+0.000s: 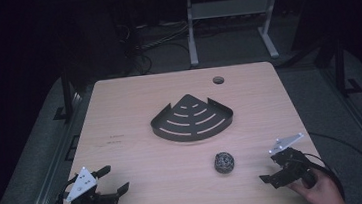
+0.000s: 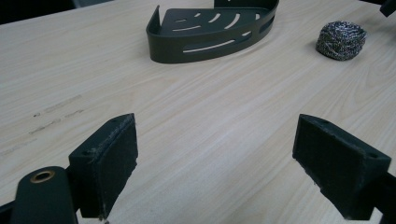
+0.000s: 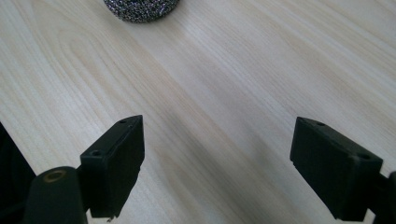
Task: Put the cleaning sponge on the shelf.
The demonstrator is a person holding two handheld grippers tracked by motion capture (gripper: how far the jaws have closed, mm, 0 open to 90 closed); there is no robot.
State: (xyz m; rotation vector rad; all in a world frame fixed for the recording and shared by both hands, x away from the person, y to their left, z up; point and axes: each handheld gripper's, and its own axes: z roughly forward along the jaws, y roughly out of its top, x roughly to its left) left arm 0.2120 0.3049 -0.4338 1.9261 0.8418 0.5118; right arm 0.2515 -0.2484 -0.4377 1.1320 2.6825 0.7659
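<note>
A black slotted corner shelf [image 1: 191,119] lies flat in the middle of the wooden table [image 1: 139,161]. A ball of steel wool [image 1: 224,162] rests in front of it, toward the right. My left gripper [image 1: 115,178] sits near the table's front left corner, jaws wide apart and empty, aimed at the shelf [image 2: 205,44] and the steel wool [image 2: 341,39]. My right gripper [image 1: 270,167] is at the front right, open and empty, aimed left toward the steel wool [image 3: 140,9]. In each gripper view, bare wood lies between the left gripper's [image 2: 215,140] and right gripper's [image 3: 217,154] pads.
A round cable hole [image 1: 218,80] sits near the table's far edge. Behind the table stands a white desk frame [image 1: 191,35] with cables on the dark floor. A metal rail [image 1: 50,170] runs along the left side.
</note>
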